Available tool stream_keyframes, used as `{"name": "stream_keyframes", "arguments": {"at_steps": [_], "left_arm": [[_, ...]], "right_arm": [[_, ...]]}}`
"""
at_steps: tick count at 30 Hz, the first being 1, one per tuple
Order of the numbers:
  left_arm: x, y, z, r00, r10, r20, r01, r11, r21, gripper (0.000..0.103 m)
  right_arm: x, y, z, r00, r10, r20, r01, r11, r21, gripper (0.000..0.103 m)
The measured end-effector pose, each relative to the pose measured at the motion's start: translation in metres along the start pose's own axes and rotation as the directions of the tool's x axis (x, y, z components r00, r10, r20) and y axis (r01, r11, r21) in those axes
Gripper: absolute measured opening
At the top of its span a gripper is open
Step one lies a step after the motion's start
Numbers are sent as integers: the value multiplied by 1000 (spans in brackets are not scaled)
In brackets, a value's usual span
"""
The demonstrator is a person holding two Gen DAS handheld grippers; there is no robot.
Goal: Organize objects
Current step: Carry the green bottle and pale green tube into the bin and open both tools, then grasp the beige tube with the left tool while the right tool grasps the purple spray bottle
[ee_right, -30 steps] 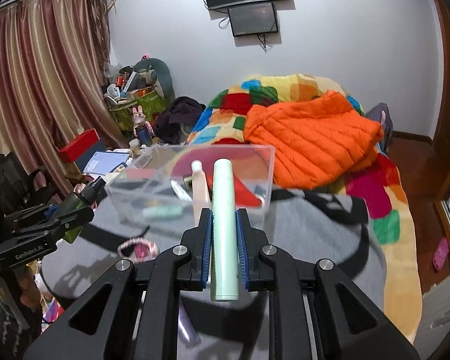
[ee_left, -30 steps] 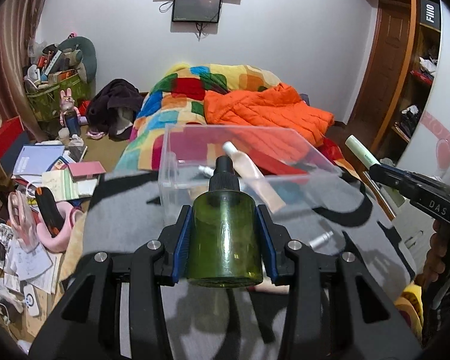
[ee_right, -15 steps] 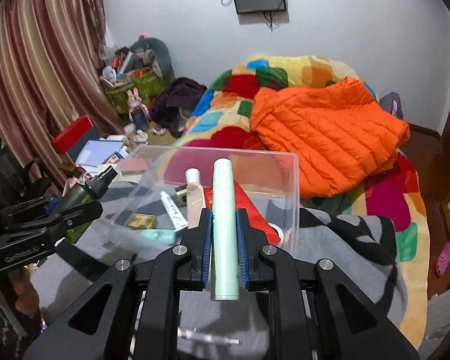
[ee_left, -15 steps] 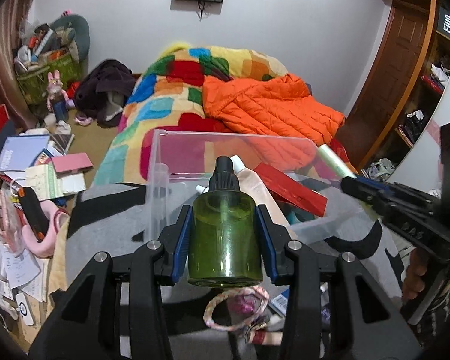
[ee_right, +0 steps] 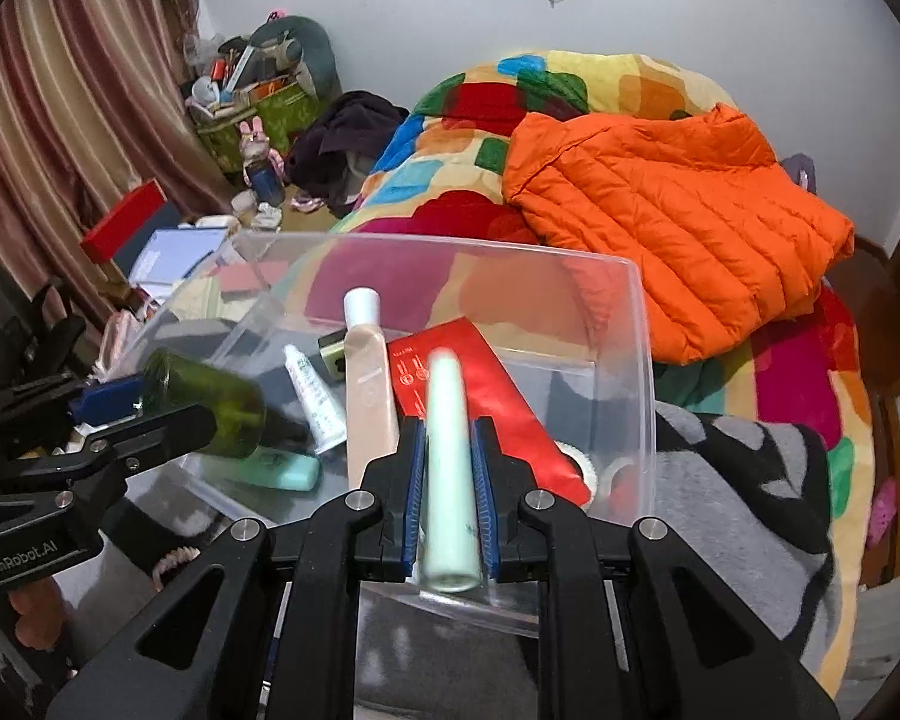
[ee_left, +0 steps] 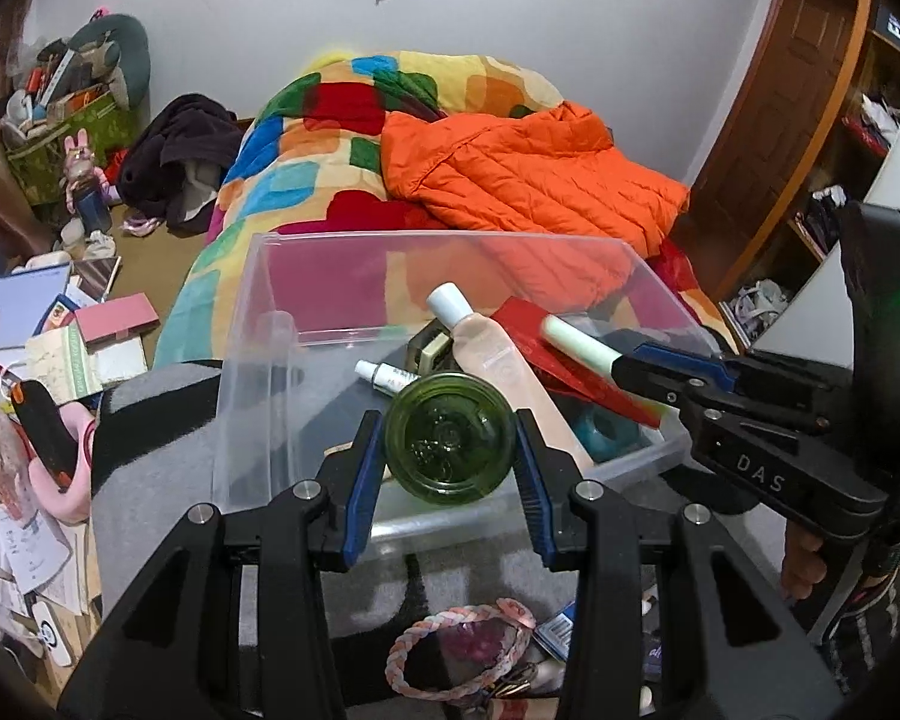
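Note:
My left gripper (ee_left: 450, 468) has its jaws spread, and the green glass bottle (ee_left: 450, 438) sits loosely between them, tipped cap-down over the clear plastic bin (ee_left: 258, 360). The right wrist view shows the bottle (ee_right: 210, 402) tilted into the bin beside the left gripper (ee_right: 108, 420). My right gripper (ee_right: 448, 468) is shut on a pale green tube (ee_right: 447, 450) and holds it over the bin's near edge (ee_right: 642, 420). The tube (ee_left: 576, 342) also shows in the left wrist view. The bin holds a pink bottle (ee_right: 363, 384), a red packet (ee_right: 492, 402), a small white tube (ee_right: 312, 390) and a teal item (ee_right: 282, 471).
The bin stands on a grey and black blanket (ee_right: 738, 480) on a bed with a colourful quilt (ee_left: 306, 168) and an orange jacket (ee_right: 678, 210). A braided hair band (ee_left: 450, 642) lies in front of the bin. Books and clutter (ee_left: 48, 336) cover the floor at left.
Both grippers moved forward and down over the bin. The left gripper opened, and the green bottle tipped from upright to cap-down into the bin. The right gripper still grips the tube.

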State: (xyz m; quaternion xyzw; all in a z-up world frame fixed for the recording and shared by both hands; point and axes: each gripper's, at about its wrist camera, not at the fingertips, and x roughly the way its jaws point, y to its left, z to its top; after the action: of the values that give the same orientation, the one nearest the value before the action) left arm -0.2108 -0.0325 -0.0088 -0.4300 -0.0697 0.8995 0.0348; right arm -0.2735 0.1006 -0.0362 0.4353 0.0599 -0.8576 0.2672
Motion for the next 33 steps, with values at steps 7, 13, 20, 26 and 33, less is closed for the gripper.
{"name": "stream_keyframes", "arguments": {"at_steps": [7,13,20,26,33], "left_arm": [[-18,-15,-8,999,11,37,-13,998,63,42],[-39,-16,-20,998,-16,62,12,998,67,53],[-54,-4,-45,998,-10,55,7,998,55,54],[-53,0,-76,1000,-5,8,4,999,53,54],[-46,-23,-112,998,-38,-50,43,995,92,66]], "right_arm": [[-20,8,-5,1000,10,30,-10,1000,-27,20],[-45,17,-17,997,39,61,-35,998,-58,24],[-75,25,-46,993,53,102,-44,995,-95,38],[-82,32,-82,995,69,73,-61,991,-116,39],[-75,38,-117,994,111,1,-110,985,-130,39]]}}
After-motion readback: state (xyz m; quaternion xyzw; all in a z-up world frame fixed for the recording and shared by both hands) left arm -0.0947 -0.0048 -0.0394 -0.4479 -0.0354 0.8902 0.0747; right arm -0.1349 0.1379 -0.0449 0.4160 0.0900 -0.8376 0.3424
